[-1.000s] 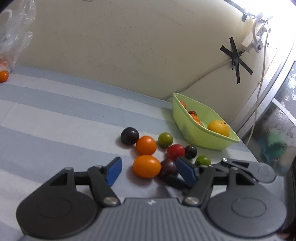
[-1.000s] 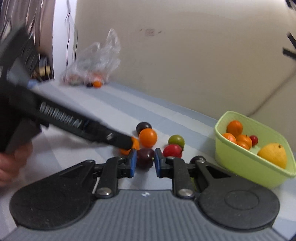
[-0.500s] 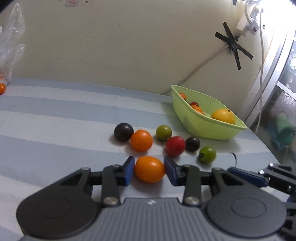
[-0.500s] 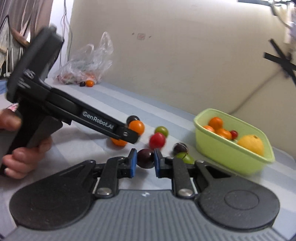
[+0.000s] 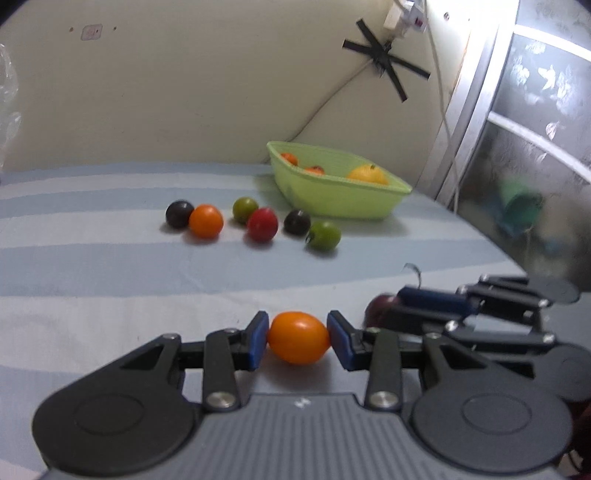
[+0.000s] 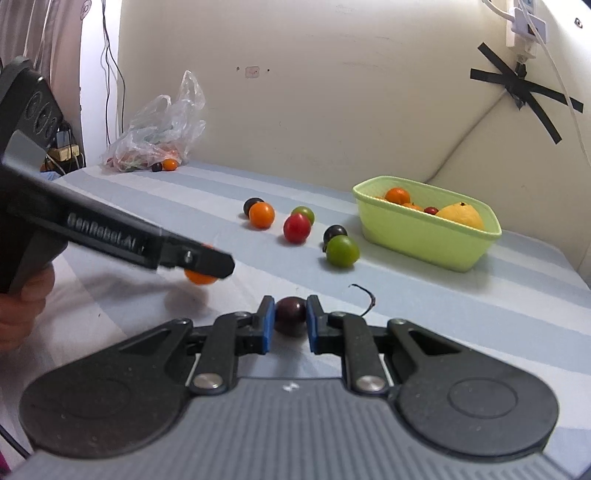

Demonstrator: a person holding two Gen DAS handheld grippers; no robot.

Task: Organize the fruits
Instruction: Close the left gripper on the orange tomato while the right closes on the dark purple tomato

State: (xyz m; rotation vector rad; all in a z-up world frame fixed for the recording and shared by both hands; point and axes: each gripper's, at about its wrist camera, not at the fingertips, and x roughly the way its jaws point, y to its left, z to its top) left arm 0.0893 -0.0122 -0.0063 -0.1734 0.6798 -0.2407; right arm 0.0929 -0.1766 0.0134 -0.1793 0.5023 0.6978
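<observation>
The left gripper (image 5: 297,338) is clamped on an orange tomato (image 5: 298,337), the right gripper (image 6: 290,320) on a dark plum (image 6: 290,313). Both point slightly downward, well short of the green basket (image 6: 428,236).

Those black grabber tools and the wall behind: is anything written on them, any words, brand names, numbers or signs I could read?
"GenRobot.AI": blurred white lettering along the side of the left gripper, seen from the right wrist.
A small white logo mark on each gripper's grey ribbed body: too small to read.
The small square sticker on the wall: nothing legible.
The white power strip on the wall: markings too blurred to read.
</observation>
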